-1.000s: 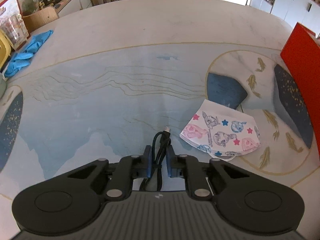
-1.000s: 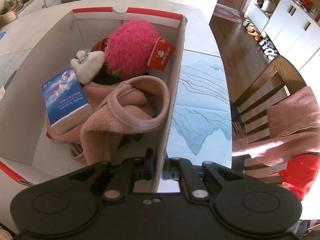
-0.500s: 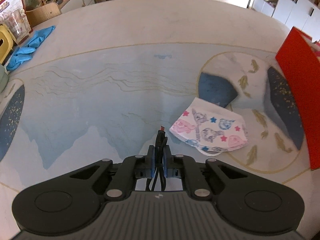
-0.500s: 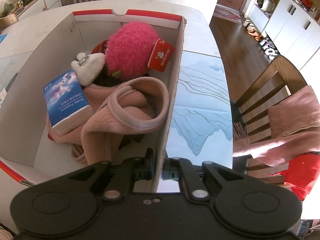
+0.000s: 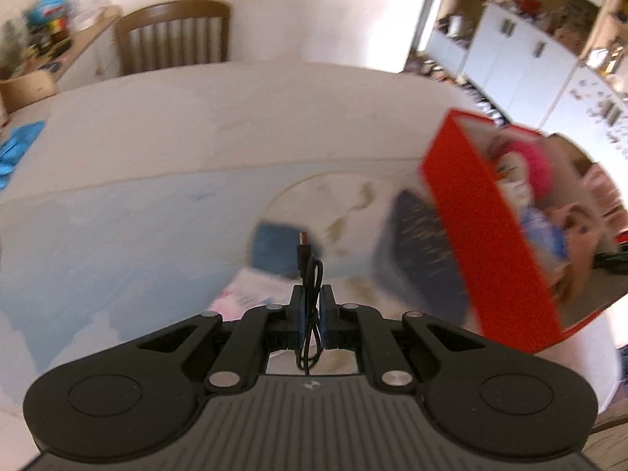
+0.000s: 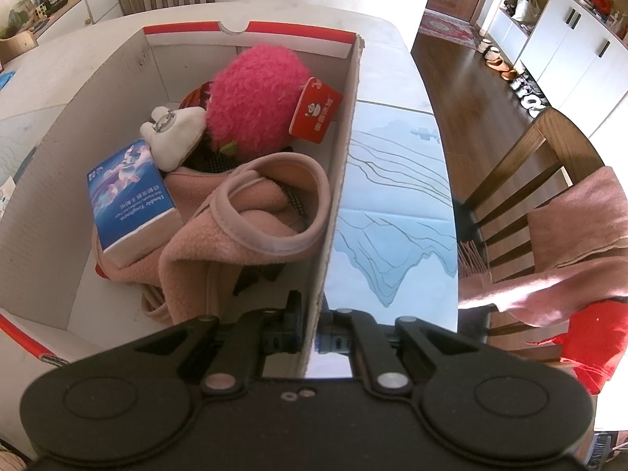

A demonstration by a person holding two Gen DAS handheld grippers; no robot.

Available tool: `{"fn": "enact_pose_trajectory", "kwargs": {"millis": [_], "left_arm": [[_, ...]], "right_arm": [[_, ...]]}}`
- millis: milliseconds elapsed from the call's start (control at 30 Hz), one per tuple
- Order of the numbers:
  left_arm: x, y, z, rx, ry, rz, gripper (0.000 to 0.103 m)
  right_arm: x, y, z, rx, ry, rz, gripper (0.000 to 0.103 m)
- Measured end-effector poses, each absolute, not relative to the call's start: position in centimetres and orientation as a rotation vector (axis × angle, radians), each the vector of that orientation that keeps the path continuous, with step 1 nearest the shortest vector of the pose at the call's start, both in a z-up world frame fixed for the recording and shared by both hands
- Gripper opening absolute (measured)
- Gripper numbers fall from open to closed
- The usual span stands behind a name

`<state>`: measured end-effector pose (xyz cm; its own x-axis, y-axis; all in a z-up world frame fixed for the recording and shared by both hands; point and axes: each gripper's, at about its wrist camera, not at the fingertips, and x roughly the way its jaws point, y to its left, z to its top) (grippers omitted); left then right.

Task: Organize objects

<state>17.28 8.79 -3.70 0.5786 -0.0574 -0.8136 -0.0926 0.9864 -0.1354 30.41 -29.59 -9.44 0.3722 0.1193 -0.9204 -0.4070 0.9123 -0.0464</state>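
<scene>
My left gripper (image 5: 312, 306) is shut on a coiled black USB cable (image 5: 308, 271) and holds it above the table, its plug pointing forward. The red cardboard box (image 5: 486, 235) stands to its right, with toys showing inside. My right gripper (image 6: 312, 325) is shut on the box's right wall (image 6: 337, 196). Inside the box lie a pink plush ball (image 6: 255, 94), a white plush (image 6: 172, 137), a blue tissue pack (image 6: 125, 192) and a pink fleece garment (image 6: 243, 227).
A cartoon-print cloth (image 5: 247, 294) lies on the patterned table (image 5: 117, 243) just ahead of the left gripper. Blue gloves (image 5: 15, 149) lie at far left. Wooden chairs stand at the table's far side (image 5: 172, 35) and right side (image 6: 530, 180).
My left gripper has lifted the cable off the table and swung right toward the red box, blurring the view. The right gripper and the box have held still.
</scene>
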Motion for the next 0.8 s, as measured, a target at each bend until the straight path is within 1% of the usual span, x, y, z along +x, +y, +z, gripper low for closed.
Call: {"fn": "enact_pose_trajectory", "kwargs": {"millis": [233, 467, 733, 800], "left_arm": [[19.4, 3.8, -1.3, -0.153, 0.916, -0.142, 0.005], [21.3, 1.2, 0.2, -0.101, 0.883, -0.204, 0.004], [21.4, 0.3, -3.7, -0.045, 1.042, -0.237, 0.005], [21.2, 0.3, -4.7, -0.044, 1.064, -0.226, 0.008]], "right_arm": [[30.4, -29.6, -9.5, -0.279, 1.142, 0.343, 0.005], [30.4, -29.4, -9.5, -0.269, 1.137, 0.346, 0.005], [30.6, -28.2, -9.6, -0.279, 1.130, 0.376, 0.005], [30.8, -27.8, -9.6, -0.279, 1.130, 0.377, 0.005]]}}
